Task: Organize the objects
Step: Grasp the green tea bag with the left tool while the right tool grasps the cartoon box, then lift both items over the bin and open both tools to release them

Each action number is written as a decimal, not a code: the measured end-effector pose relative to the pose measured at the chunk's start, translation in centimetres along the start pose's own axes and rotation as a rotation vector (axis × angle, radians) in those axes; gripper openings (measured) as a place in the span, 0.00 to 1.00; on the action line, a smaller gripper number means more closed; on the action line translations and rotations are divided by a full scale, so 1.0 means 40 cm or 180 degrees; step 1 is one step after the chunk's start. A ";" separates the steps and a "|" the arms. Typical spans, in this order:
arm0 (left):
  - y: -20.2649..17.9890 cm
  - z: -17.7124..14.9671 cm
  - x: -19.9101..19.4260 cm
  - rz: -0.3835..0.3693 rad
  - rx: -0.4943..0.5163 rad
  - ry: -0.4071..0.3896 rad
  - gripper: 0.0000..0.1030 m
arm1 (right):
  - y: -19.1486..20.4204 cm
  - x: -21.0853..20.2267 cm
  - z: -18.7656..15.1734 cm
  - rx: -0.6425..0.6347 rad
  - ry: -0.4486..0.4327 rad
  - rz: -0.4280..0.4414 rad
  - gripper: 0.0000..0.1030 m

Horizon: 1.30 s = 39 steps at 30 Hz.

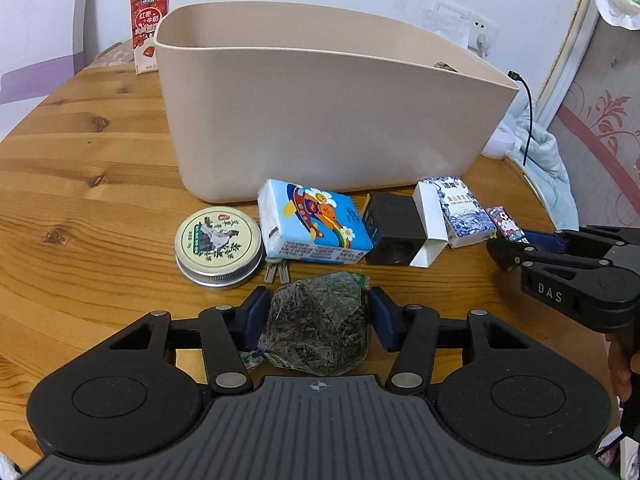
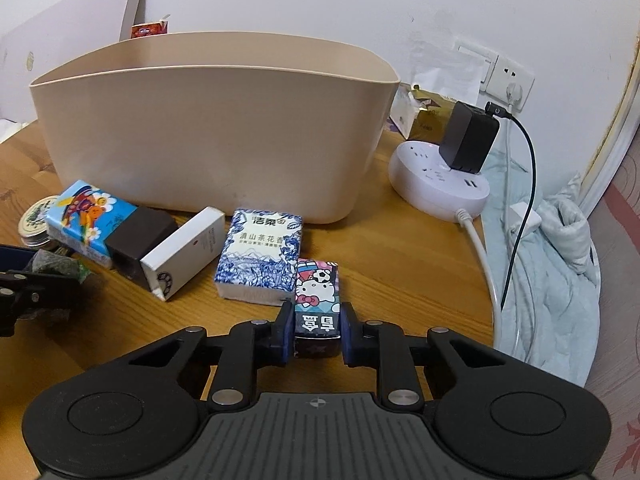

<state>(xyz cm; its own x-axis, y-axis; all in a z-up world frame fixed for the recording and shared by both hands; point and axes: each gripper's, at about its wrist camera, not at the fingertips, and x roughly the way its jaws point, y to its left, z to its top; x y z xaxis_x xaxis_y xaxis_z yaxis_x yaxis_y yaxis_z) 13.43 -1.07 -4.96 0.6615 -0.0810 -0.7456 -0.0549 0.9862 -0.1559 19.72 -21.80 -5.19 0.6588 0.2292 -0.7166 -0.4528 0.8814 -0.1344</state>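
Observation:
A beige bin (image 1: pixel 320 120) stands on the wooden table (image 1: pixel 80 152); it also shows in the right wrist view (image 2: pixel 208 136). My left gripper (image 1: pixel 316 320) is shut on a clear packet of dark tea leaves (image 1: pixel 316 324), low over the table. My right gripper (image 2: pixel 316 328) is shut on a small Hello Kitty box (image 2: pixel 317 296) that rests on the table. In front of the bin lie a round tin (image 1: pixel 218 246), a blue cartoon tissue pack (image 1: pixel 316 222), a black box (image 1: pixel 394 230), a white box (image 1: pixel 428 224) and a blue-and-white tissue pack (image 2: pixel 260 256).
A red milk carton (image 1: pixel 148 32) stands behind the bin at the left. Small keys (image 1: pixel 276 270) lie by the tin. A white round power strip (image 2: pixel 438 182) with a black charger (image 2: pixel 468 140) and cables sits right of the bin. A light blanket (image 2: pixel 560 264) lies off the table's right edge.

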 end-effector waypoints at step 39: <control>0.030 0.239 -0.209 0.0131 0.0275 -0.0963 0.53 | 0.029 -0.305 0.215 0.0096 -0.1292 -0.0007 0.20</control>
<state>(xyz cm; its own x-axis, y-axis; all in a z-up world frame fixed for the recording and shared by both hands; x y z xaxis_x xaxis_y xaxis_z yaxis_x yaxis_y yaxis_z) 14.98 2.19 7.29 0.8532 -0.0072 -0.5215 -0.0309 0.9975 -0.0643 16.32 -20.02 9.29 0.8461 0.3664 -0.3871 -0.4373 0.8924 -0.1110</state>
